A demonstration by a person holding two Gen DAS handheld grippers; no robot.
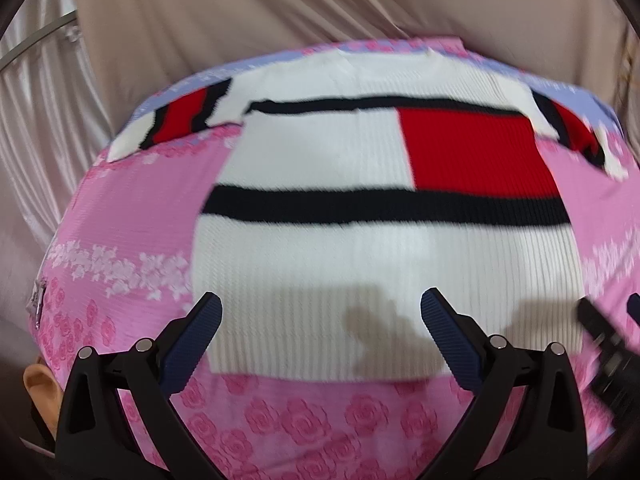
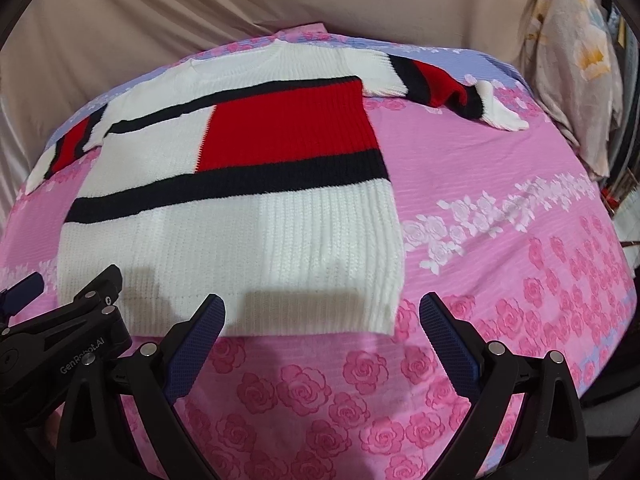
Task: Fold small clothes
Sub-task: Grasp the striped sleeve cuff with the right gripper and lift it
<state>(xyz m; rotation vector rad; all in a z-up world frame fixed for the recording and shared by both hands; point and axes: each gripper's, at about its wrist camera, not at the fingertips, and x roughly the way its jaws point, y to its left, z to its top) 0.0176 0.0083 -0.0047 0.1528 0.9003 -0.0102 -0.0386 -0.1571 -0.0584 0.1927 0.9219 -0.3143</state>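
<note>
A small knit sweater (image 1: pixel 360 208) (image 2: pixel 240 216), white with a red block and dark stripes, lies flat and spread on the pink rose-print bedspread (image 1: pixel 132 216) (image 2: pixel 500 184), both sleeves out to the sides. My left gripper (image 1: pixel 320 312) is open above the sweater's hem, holding nothing. My right gripper (image 2: pixel 322 312) is open too, hovering over the hem's right corner with nothing between its fingers. In the right wrist view the left gripper (image 2: pixel 24 288) shows at the lower left edge. The right gripper's black body (image 1: pixel 604 328) enters the left wrist view at the right edge.
Beige draped cloth (image 1: pixel 280 8) hangs behind the bed. A pale floral cloth (image 2: pixel 576 60) hangs at the far right of the right wrist view. A person's ear (image 1: pixel 40 380) shows at the lower left of the left wrist view.
</note>
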